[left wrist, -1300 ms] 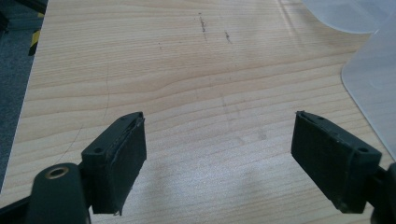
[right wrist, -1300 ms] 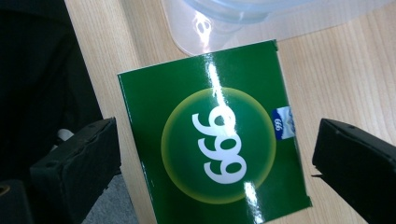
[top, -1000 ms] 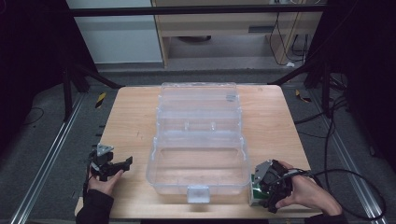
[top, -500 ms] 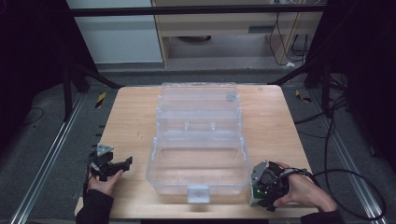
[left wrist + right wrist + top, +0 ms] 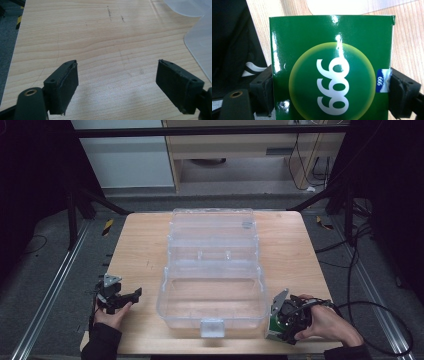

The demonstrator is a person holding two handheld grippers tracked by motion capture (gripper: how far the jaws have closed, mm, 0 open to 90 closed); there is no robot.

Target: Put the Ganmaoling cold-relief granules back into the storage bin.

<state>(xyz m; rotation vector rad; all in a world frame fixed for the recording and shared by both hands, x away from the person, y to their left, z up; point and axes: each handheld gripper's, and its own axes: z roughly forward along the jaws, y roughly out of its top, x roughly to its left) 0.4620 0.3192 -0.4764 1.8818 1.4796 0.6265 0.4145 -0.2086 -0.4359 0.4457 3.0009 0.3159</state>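
Closing is the one change since the earlier high-view frames: the right gripper's jaws have just drawn in on a green box, while both hands sit where they did and the clear bin has not shifted.

Going left to right, the left gripper point(image 5: 134, 294) rests at the table's point(image 5: 135, 245) near left edge, jaws spread wide with nothing between them; it looks parked, kept clear of the work. Its own view shows the two black pads point(image 5: 65, 82) apart over bare wood, with a frosted corner of the clear plastic bin point(image 5: 200, 45) at the right.

At the middle, the clear plastic bin point(image 5: 212, 270) lies open, lid folded back, probably waiting to receive the box.

At the near right corner, the right gripper point(image 5: 275, 322) holds the green box point(image 5: 273, 325) just beside the bin's front right corner. From above, the box is a small green sliver under the hand. The right gripper view gives what that one cannot: the green box point(image 5: 332, 67) face-on, glossy, with white numerals in a yellow-green circle, and a pad point(image 5: 402, 92) pressed to each side edge, so the grip looks square and ready for lifting.
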